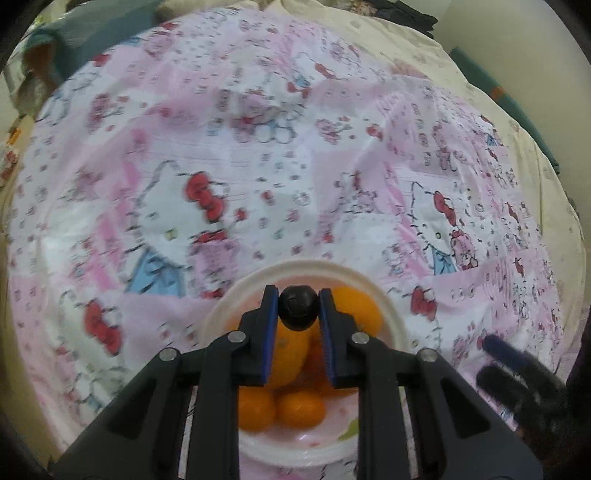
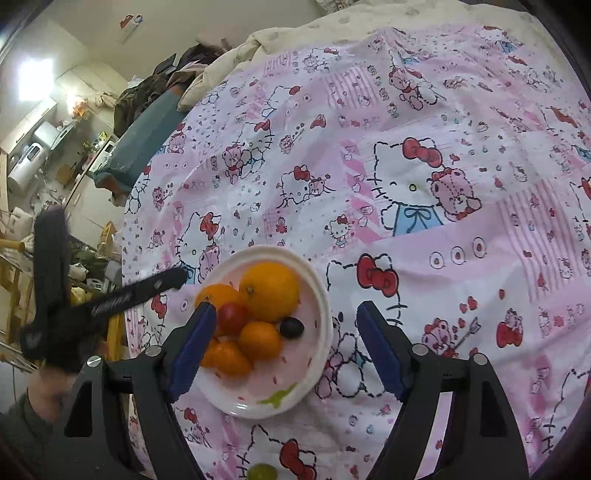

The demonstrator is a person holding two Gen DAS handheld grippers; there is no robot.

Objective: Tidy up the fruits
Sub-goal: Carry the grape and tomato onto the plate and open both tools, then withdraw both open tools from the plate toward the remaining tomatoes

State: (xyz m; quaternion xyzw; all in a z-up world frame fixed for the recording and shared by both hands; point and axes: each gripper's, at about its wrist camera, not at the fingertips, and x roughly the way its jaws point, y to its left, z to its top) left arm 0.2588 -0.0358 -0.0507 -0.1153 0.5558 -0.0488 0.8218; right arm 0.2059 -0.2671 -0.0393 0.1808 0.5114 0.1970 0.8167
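Green grape [image 2: 261,471] lying on cloth [image 2: 443,258] at near edge, apart from bowl. Right hand-held gripper [image 2: 286,317] hanging open over bowl's right rim, nothing between pads. Left hand-held gripper [image 1: 298,308] clamping dark grape [image 1: 298,307] above bowl [image 2: 321,295]. Bowl sitting on cloth, holding big orange [image 2: 269,290], small oranges [image 2: 258,339], red fruit [image 2: 232,317], another dark grape [image 2: 291,327]. Cloth stretching far, cream bedding [image 2: 369,22] beyond.
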